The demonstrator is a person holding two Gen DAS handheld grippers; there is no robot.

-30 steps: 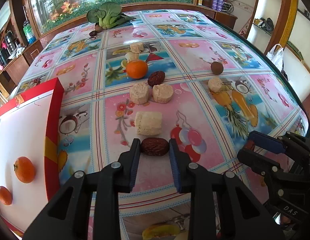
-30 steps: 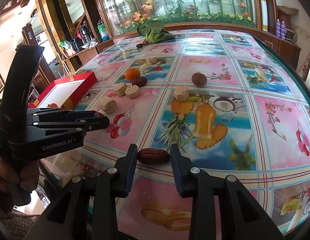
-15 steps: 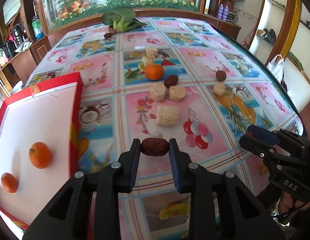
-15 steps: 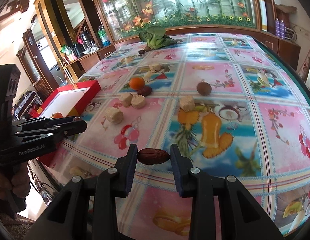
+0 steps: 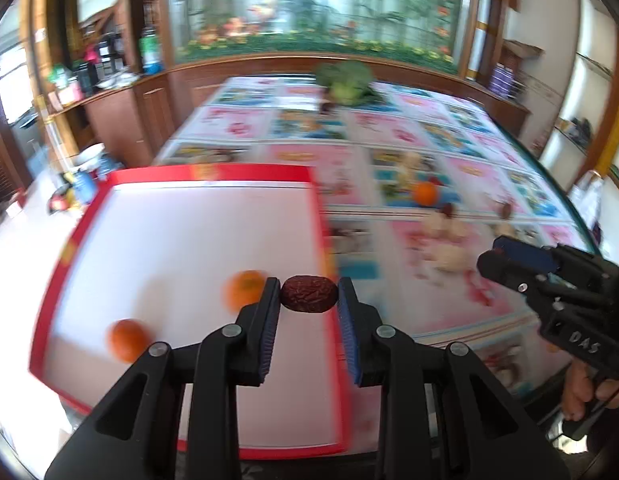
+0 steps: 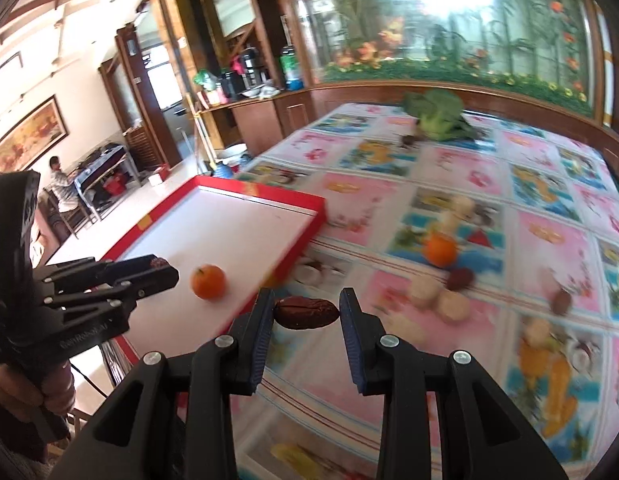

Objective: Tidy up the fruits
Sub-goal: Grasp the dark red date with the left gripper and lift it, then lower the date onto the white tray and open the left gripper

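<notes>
My left gripper [image 5: 308,300] is shut on a wrinkled red date [image 5: 308,293], held in the air over the right part of the red-rimmed white tray [image 5: 189,224]. Two oranges [image 5: 244,289] [image 5: 126,338] lie in that tray. My right gripper [image 6: 306,314] is shut on a second red date [image 6: 305,313], hovering just right of the tray's [image 6: 229,236] near corner, where one orange [image 6: 208,281] shows. On the tablecloth remain an orange [image 6: 440,250], a date [image 6: 460,279] and a brown round fruit [image 6: 561,301]. Each gripper shows at the edge of the other view, left gripper [image 6: 165,271], right gripper [image 5: 494,256].
Several pale cake-like pieces [image 6: 453,305] lie among the fruit on the patterned tablecloth [image 6: 509,184]. A green leafy vegetable [image 6: 437,114] sits at the far end. The tray overhangs the table's left edge. A person's hand [image 5: 581,392] holds the right gripper's handle.
Both grippers have risen and swung left with their dates, from over the tablecloth to the tray. The left date now hangs over the tray's white floor; the tray fills much more of both views.
</notes>
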